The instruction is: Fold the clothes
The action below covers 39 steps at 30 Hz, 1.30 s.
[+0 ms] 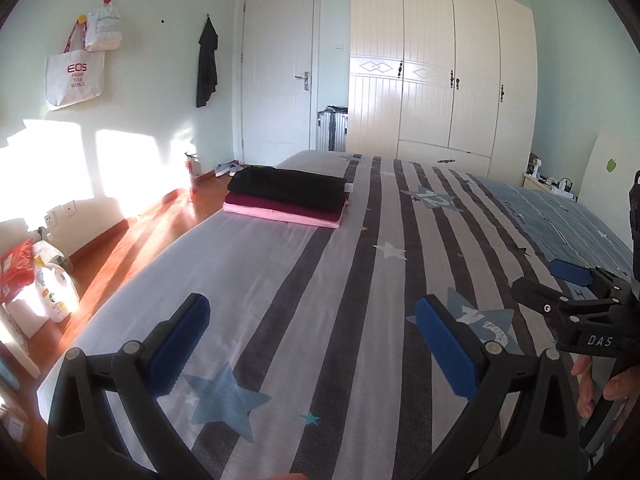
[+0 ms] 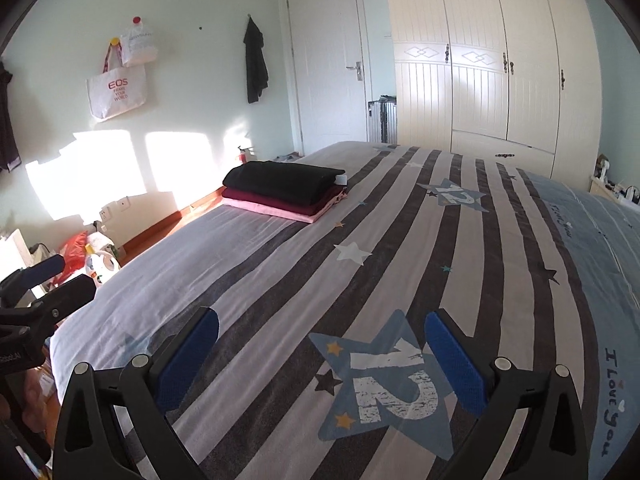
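Seemingly between garments: left claw and right claw hang spread and empty over the bed, far from the folded stack. Next comes fetching another garment.

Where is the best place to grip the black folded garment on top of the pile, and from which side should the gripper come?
Probably the black garment by its thick rounded fold edge, the near left corner facing the bed's edge, coming low from the camera side. That edge bulges above the maroon layer, so one finger could slide under it. Both the left gripper and right gripper are open.
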Available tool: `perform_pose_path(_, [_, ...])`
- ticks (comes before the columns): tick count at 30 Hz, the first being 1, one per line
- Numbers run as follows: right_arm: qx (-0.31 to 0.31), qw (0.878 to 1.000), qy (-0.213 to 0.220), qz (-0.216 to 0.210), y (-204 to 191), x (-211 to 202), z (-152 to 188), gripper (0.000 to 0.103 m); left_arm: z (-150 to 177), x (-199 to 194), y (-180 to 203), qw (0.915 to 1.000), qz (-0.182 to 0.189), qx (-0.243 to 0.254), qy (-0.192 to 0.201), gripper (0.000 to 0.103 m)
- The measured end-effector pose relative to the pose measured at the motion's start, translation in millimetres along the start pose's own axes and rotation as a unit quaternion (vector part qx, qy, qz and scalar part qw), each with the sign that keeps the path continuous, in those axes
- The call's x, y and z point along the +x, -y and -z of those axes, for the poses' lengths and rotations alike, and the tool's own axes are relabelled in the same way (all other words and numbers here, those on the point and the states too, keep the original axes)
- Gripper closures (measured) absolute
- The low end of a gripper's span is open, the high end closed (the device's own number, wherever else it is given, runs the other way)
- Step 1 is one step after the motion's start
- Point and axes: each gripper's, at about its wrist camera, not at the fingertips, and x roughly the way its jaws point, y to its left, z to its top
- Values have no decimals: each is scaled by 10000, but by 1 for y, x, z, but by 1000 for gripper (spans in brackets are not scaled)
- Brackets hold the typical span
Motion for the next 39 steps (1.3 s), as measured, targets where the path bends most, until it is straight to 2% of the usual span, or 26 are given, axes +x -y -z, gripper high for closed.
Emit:
perform_pose_path(4, [-51, 9997, 166, -146, -11, -33, 22, 1, 17, -42, 1, 9997, -181, -85, -104, 1])
perform_pose_path(10, [-90, 9993, 256, -271, -39, -122, 35, 1, 28, -136, 6, 9979, -128, -562, -301, 1])
perform_pose_path(16, [-130, 9994, 248, -210, -58, -207, 33, 1, 13, -220, 24, 9985, -89, -543, -13, 1])
perform_pose_path(22, [-228, 9990, 339, -192, -71, -266, 28, 1, 2, -275, 39, 9986, -55, -515, 124, 1])
perform_pose_path(30, [-153, 9968, 740, -272, -76, -313, 8, 1, -16, -316, 57, 9985, -38, -410, 349, 1])
perform_pose_path(39, [-281, 9952, 903, -257, -77, -310, 6, 1, -19, -309, 66, 9988, -112, -331, 333, 1])
